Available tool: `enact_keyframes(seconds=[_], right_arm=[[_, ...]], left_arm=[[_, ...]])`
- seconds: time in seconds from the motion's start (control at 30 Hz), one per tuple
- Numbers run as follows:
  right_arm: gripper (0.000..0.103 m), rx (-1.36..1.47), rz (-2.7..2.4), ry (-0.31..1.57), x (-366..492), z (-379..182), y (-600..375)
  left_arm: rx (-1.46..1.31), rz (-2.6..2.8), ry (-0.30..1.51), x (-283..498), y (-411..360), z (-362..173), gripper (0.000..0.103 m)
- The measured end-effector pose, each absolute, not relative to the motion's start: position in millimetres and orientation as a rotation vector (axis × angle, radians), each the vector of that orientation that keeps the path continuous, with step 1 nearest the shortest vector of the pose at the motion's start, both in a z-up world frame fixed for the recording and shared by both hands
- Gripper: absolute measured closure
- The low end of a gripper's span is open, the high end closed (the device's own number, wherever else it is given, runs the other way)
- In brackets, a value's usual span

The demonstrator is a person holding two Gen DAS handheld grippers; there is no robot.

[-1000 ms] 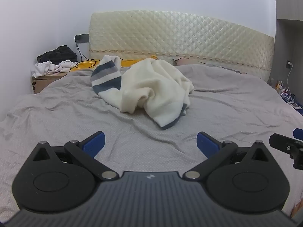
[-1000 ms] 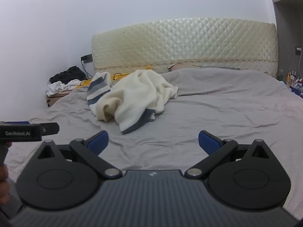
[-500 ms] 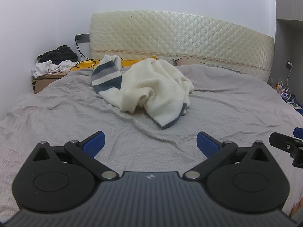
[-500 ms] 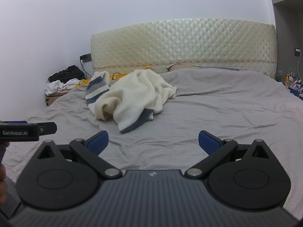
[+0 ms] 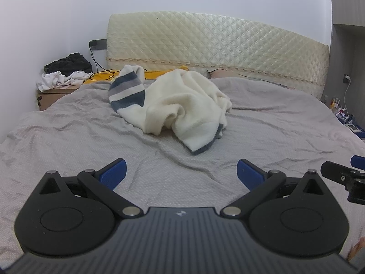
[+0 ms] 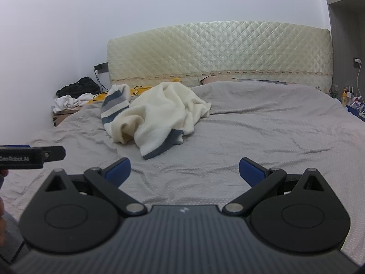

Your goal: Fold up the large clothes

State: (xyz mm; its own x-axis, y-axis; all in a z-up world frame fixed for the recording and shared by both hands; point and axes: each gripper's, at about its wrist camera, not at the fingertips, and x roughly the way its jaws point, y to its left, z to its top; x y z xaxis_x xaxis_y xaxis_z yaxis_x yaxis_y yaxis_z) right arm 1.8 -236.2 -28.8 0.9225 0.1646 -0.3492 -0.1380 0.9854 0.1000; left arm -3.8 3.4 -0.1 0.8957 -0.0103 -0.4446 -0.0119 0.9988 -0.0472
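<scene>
Holding both jaws wide apart, gripping nothing: left gripper (image 5: 181, 171), right gripper (image 6: 184, 170). Edging closer than a second ago toward the crumpled cream sweater (image 5: 182, 107), mid-frame on the grey bed (image 5: 285, 125). Still approaching; folding not begun.

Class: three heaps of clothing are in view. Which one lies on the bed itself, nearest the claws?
The cream garment with navy and grey stripes. The black heap and the white heap sit on the bedside stand instead.
</scene>
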Motion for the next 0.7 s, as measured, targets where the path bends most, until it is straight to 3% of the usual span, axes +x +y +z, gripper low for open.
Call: enact_keyframes(seconds=[0.7], right_arm=[[0.000, 0.073, 0.154, 0.368, 2.1, -30.0, -236.1]], left_arm=[[-0.043, 0.004, 0.465, -2.1, 3.1, -0.6, 0.000]])
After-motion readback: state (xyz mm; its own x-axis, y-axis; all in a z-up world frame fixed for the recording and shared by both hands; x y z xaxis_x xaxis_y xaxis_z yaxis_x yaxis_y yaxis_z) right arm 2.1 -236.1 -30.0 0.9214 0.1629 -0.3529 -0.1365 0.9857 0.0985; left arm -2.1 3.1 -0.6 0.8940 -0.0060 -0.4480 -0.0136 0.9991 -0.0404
